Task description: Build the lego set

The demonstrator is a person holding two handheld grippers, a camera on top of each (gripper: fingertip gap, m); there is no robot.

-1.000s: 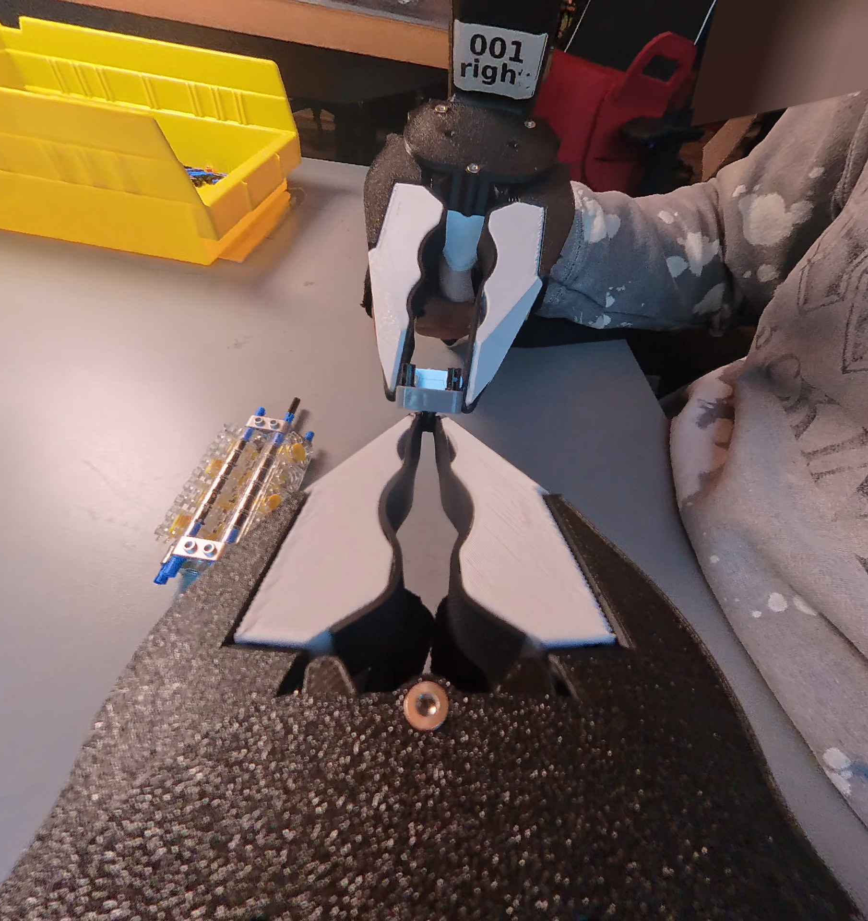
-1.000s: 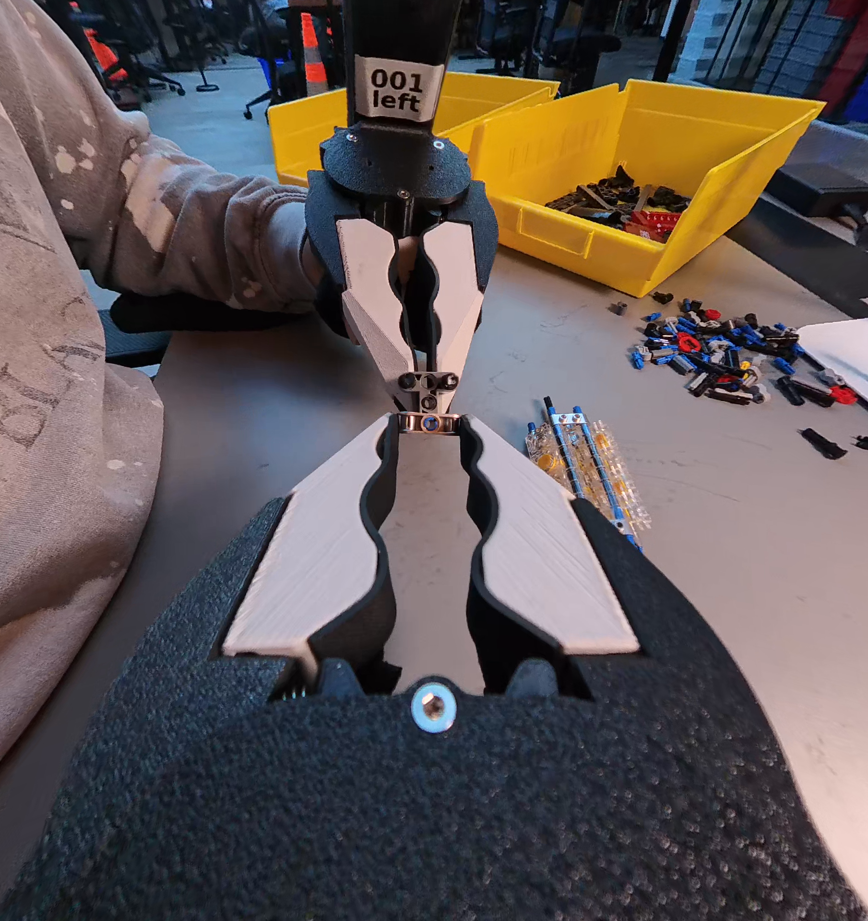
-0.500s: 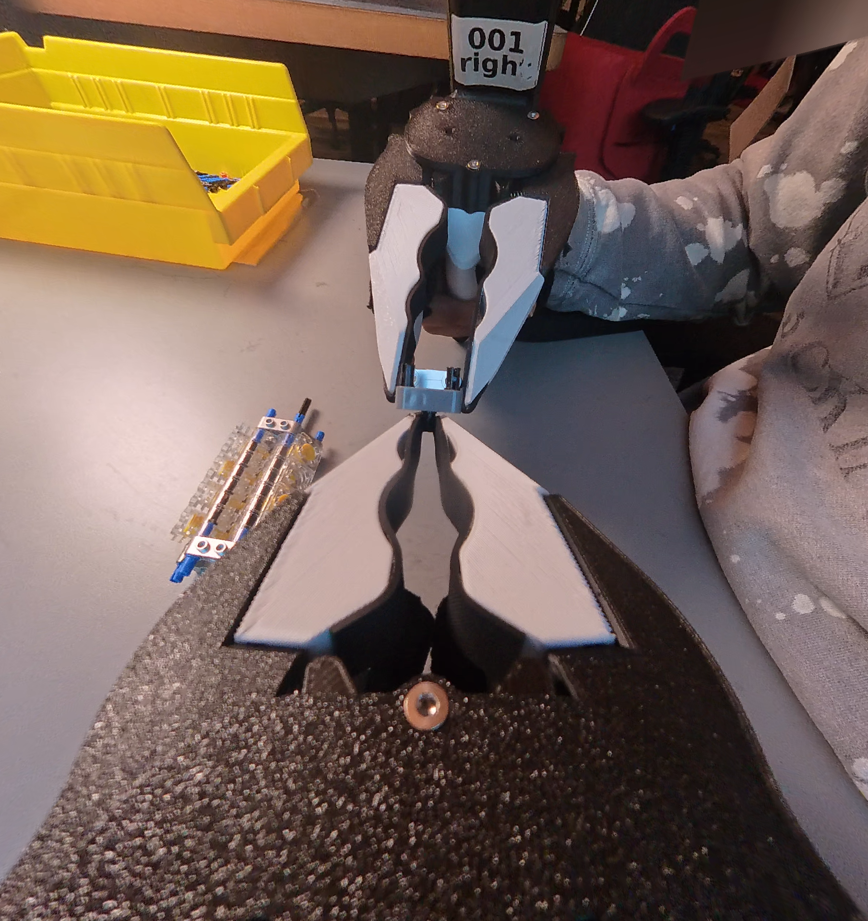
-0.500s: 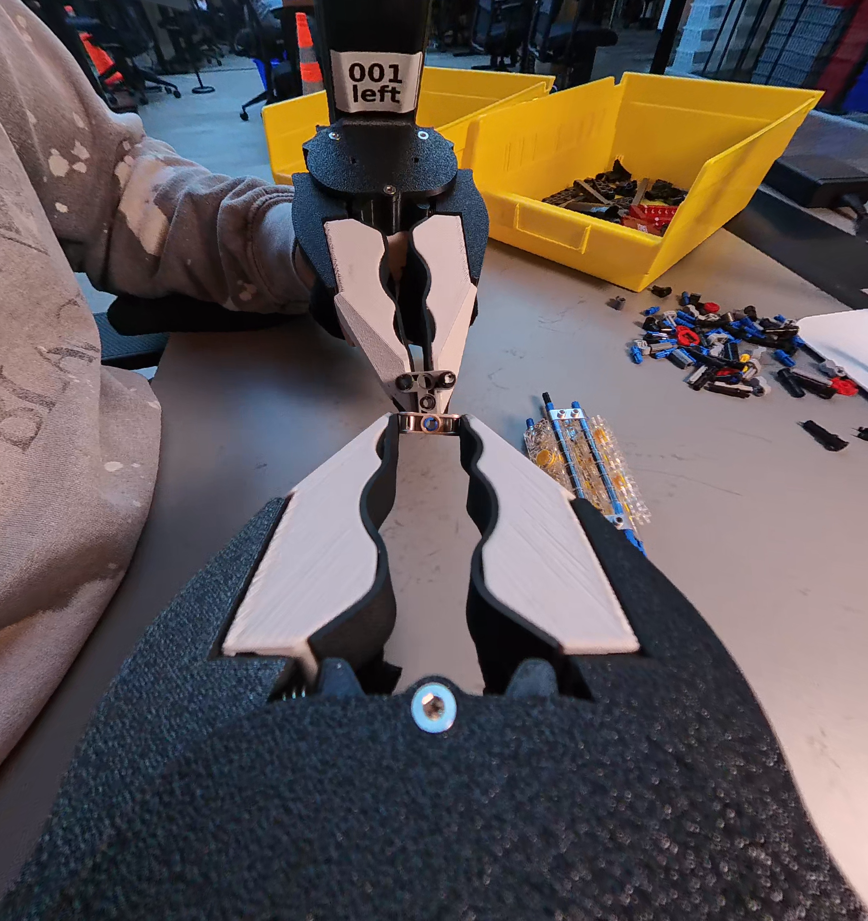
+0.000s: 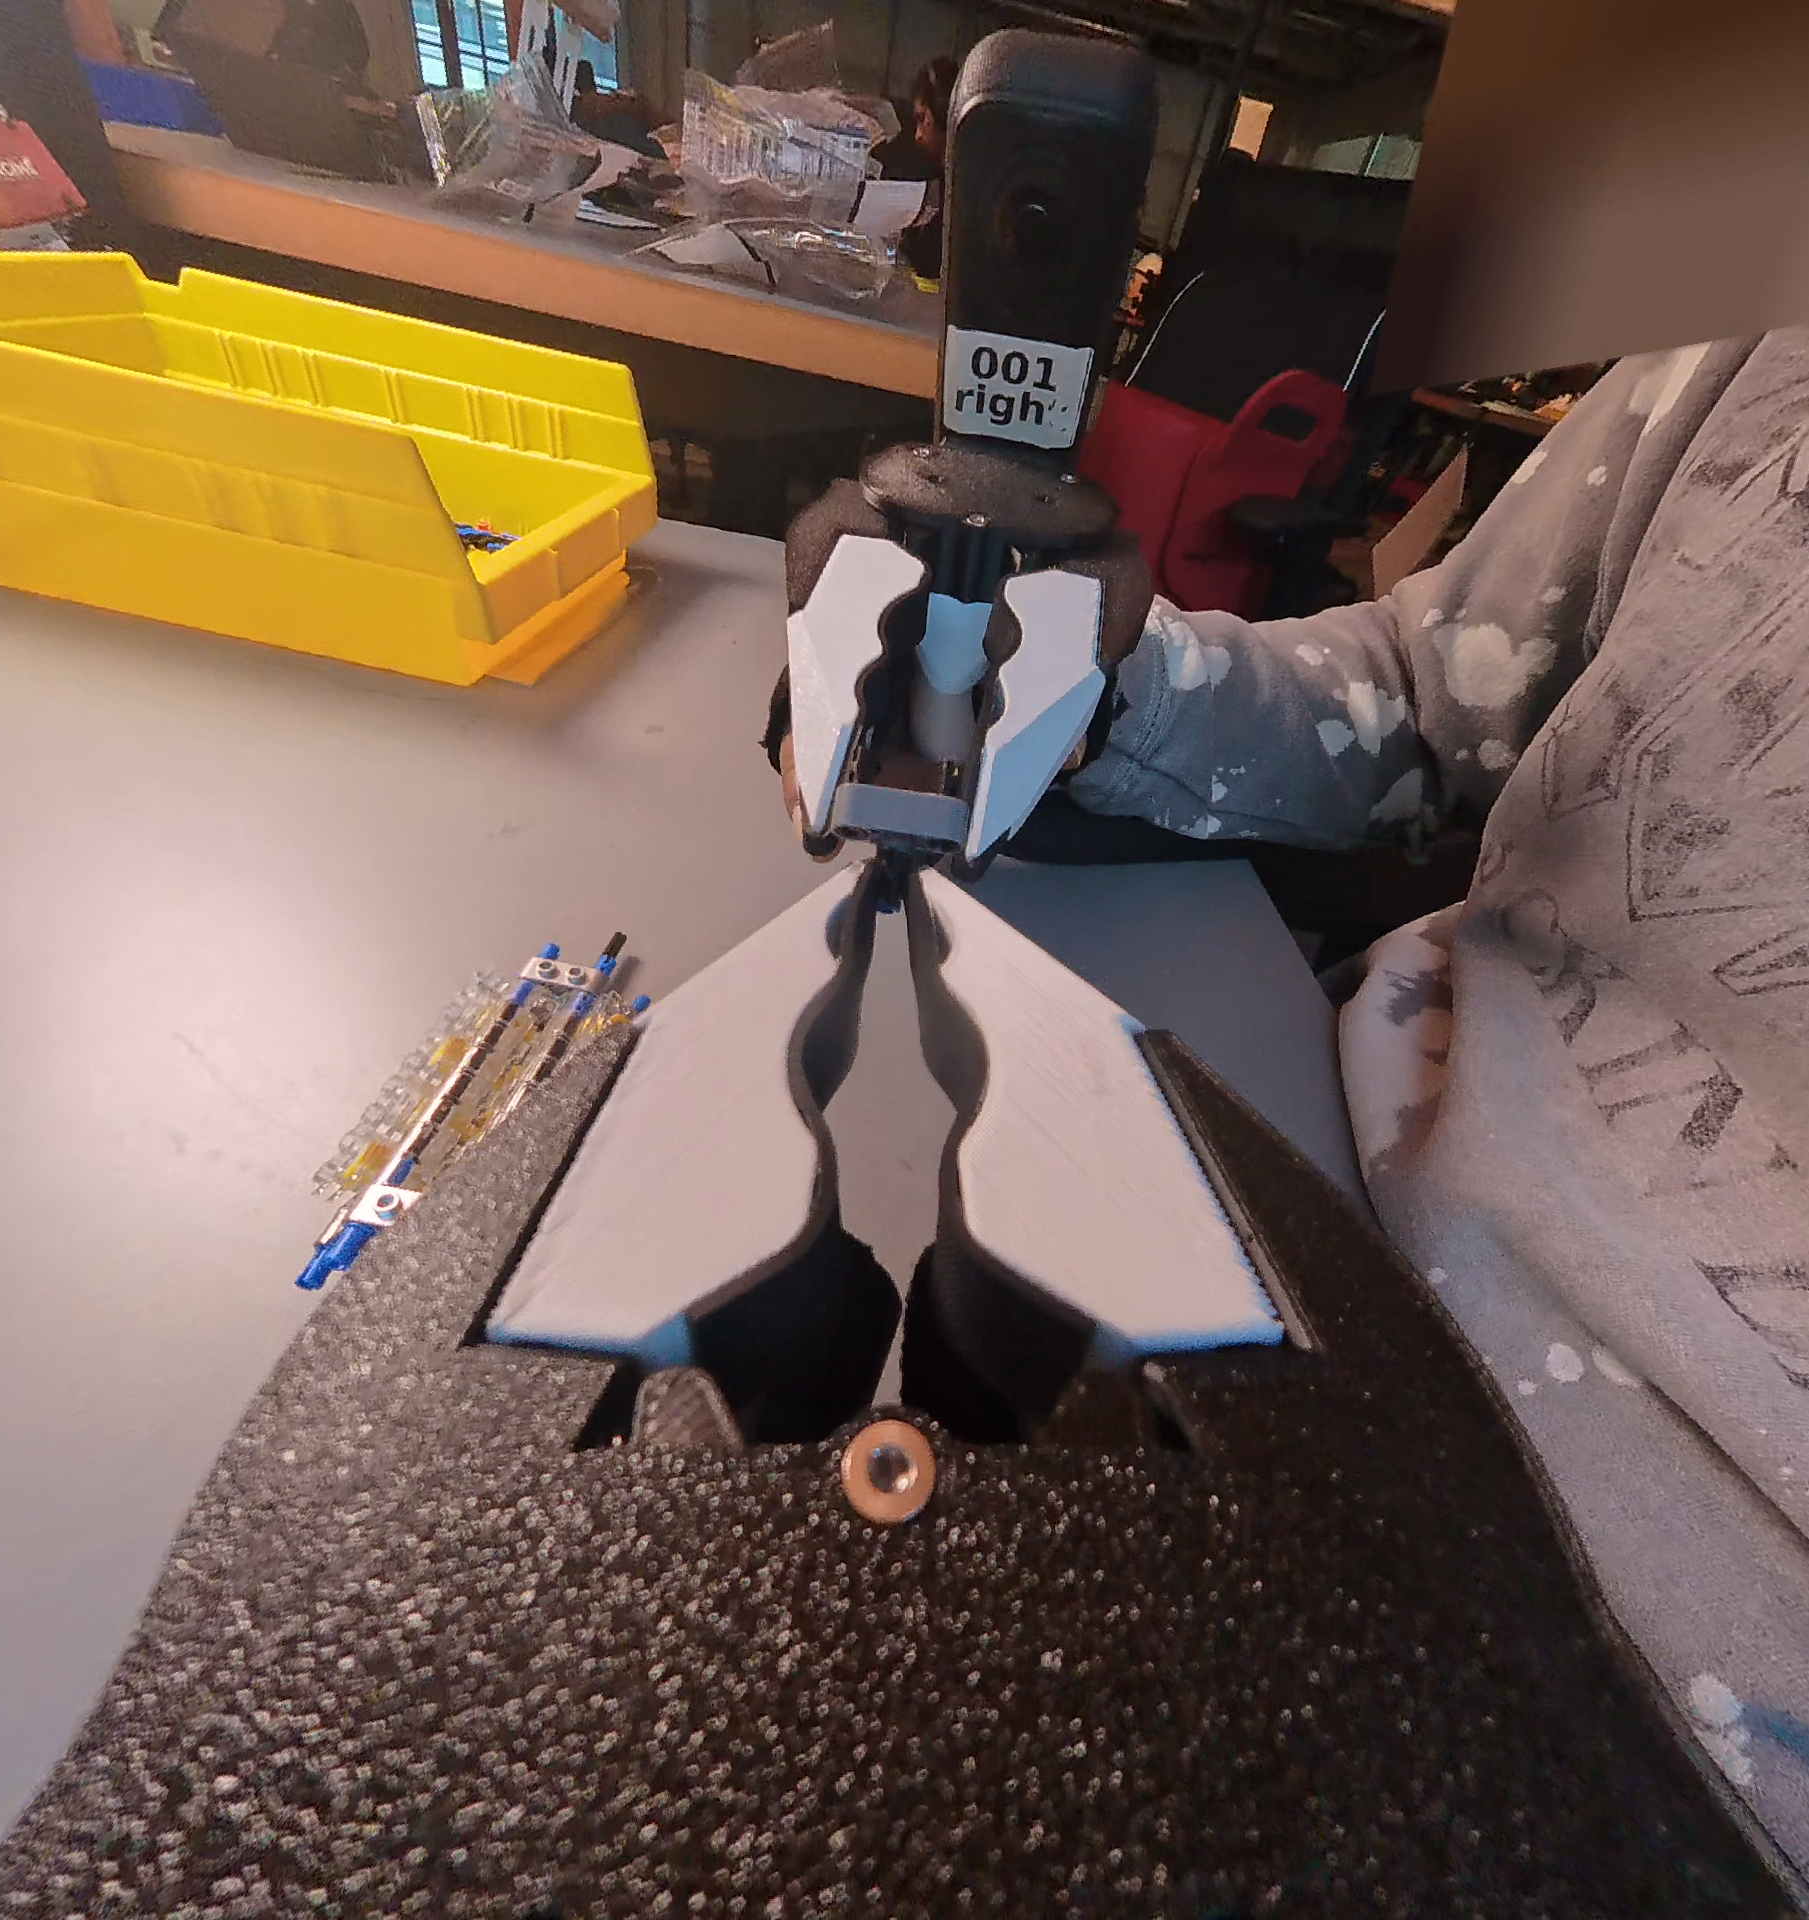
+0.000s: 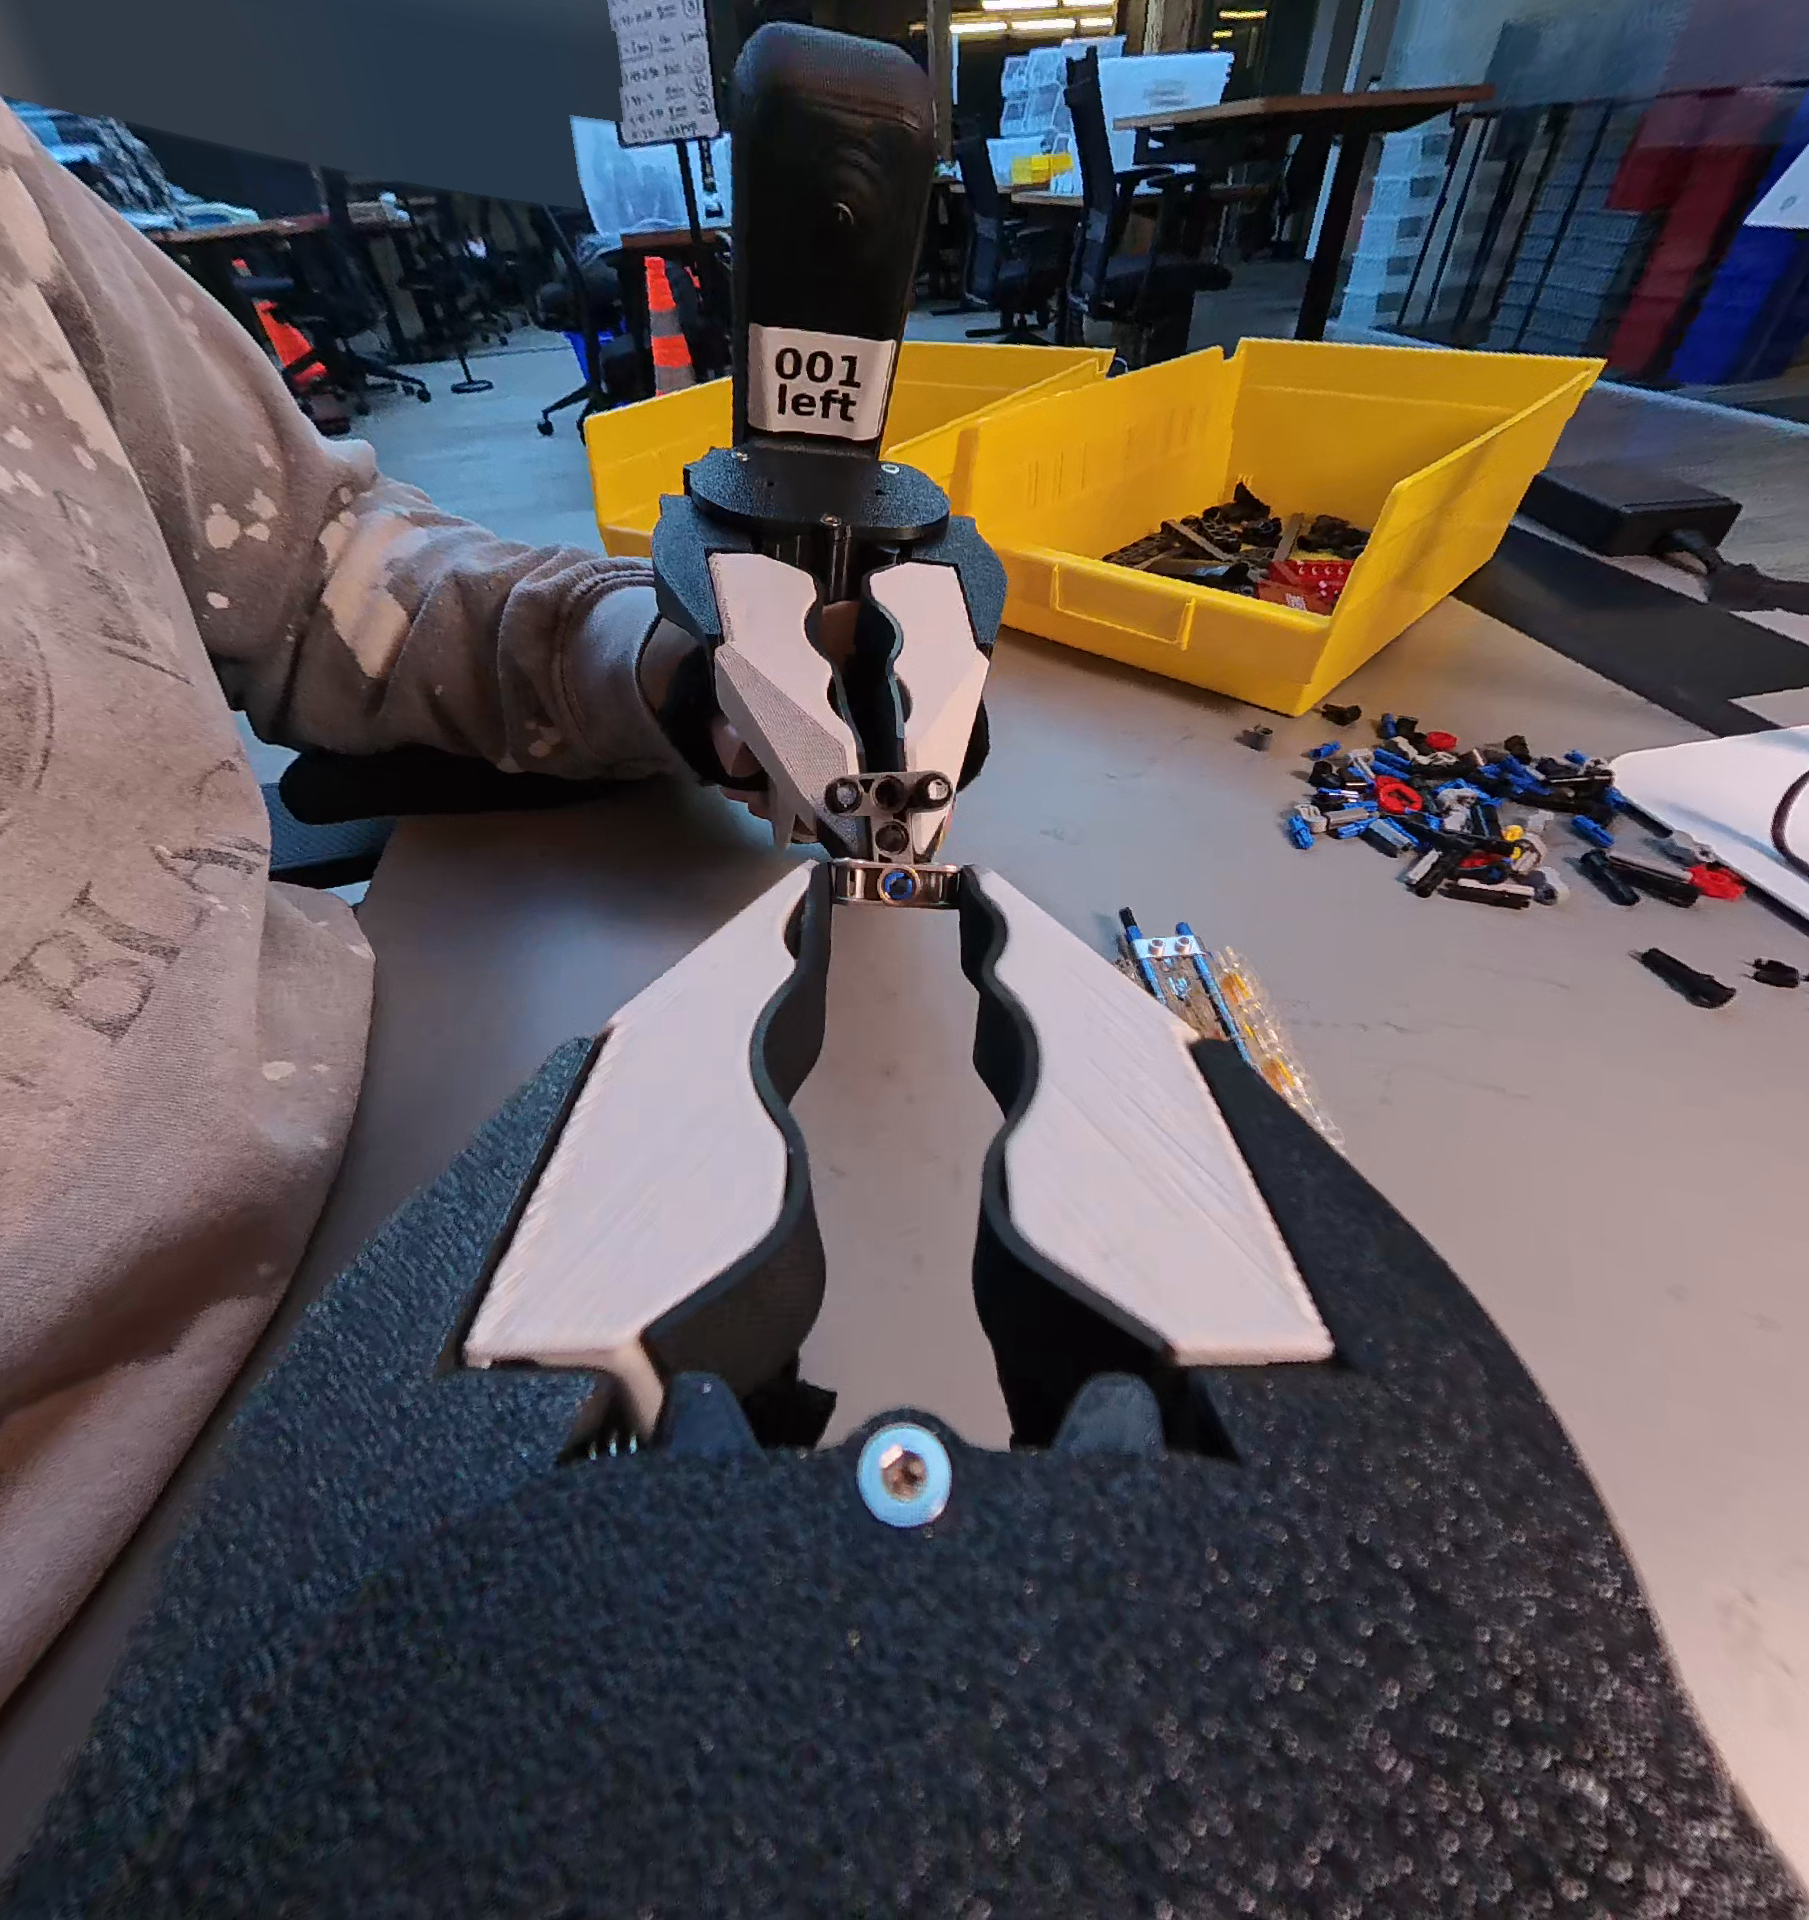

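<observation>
My left gripper is shut on a small black T-shaped piece with round holes; in the left wrist view only the piece's tip shows. My right gripper is shut on a short grey beam with a blue pin, which also shows in the left wrist view. The two grippers face each other tip to tip above the grey table. The black piece touches the grey beam. A clear-and-yellow assembly with blue axles lies on the table beside my left gripper; it also shows in the right wrist view.
Yellow bins stand at the back, one holding dark and red parts. A pile of small blue, black and red parts lies right of the grippers, next to a white sheet. A person's grey sleeves border the table edge. Both grippers' tips are close together, under 4 cm apart.
Both grippers have tilted up and risen a little together, still tip to tip; more of the room behind shows. The black piece sits closer against the grey beam.
</observation>
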